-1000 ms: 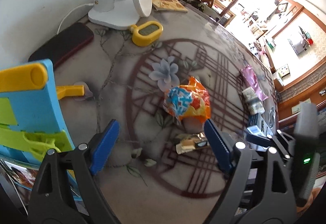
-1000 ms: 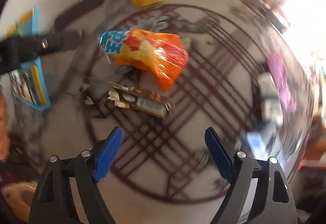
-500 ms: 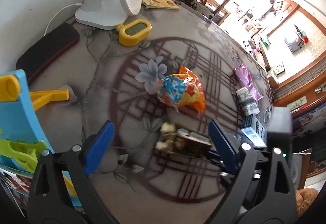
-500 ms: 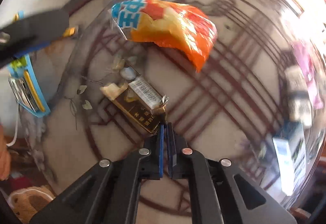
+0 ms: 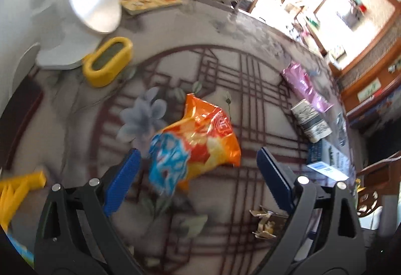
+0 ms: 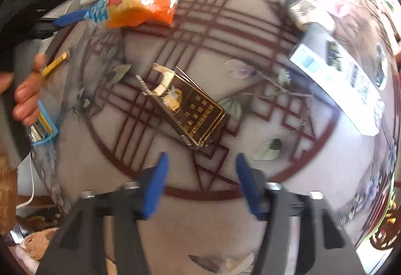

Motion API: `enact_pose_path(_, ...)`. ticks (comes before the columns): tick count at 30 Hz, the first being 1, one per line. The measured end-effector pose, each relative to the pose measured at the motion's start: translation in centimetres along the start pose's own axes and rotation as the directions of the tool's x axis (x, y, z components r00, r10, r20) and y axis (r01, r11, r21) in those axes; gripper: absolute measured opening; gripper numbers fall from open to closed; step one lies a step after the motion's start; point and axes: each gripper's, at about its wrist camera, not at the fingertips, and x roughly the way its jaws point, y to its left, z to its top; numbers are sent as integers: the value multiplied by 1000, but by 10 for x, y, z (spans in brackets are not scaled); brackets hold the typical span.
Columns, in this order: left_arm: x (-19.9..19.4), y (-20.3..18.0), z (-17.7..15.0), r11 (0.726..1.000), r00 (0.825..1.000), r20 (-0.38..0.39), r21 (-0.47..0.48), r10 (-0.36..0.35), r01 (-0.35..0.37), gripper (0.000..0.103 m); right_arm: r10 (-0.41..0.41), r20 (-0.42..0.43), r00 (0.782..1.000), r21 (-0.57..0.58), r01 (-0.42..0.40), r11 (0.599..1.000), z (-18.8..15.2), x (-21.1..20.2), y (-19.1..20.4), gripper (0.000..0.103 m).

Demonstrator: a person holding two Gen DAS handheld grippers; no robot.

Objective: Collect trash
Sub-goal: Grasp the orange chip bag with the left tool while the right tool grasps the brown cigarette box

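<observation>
Left wrist view shows the left gripper spread wide over the patterned table, its blue pads either side of the orange and blue snack bag without pressing it, so nothing is held there. Right wrist view has the right gripper about half spread; its jaws have just been opening, with nothing between them, and the brown cigarette pack lies just ahead of the tips. Judging by this, collection has barely begun: the bag and the pack are both on the table, and a pink wrapper and a small printed carton wait near the far edge, though motion blur makes it hard to say whether those are trash. No bin shows in either view. The snack bag looks crumpled, puffy and glossy, likely to slip or crackle under the pads; the pack is flattened, its lid torn open with pale scraps showing inside.
</observation>
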Motion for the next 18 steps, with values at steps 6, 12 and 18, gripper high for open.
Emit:
enact_pose_path(6, 22, -2, -2, 1000, 999, -46, -5, -7, 7, 62, -24, 42, 999, 4, 24, 1000, 15, -11, 1, 70)
enact_pose_path(12, -10, 9, -16, 996, 999, 22, -81, -27, 29, 57, -69, 83, 994, -44, 73, 996, 33, 4, 24, 68)
enact_pose_path(18, -25, 24, -36, 985, 999, 6, -164, -48, 48, 58, -109, 59, 992, -143, 116, 983, 42, 36, 50, 58)
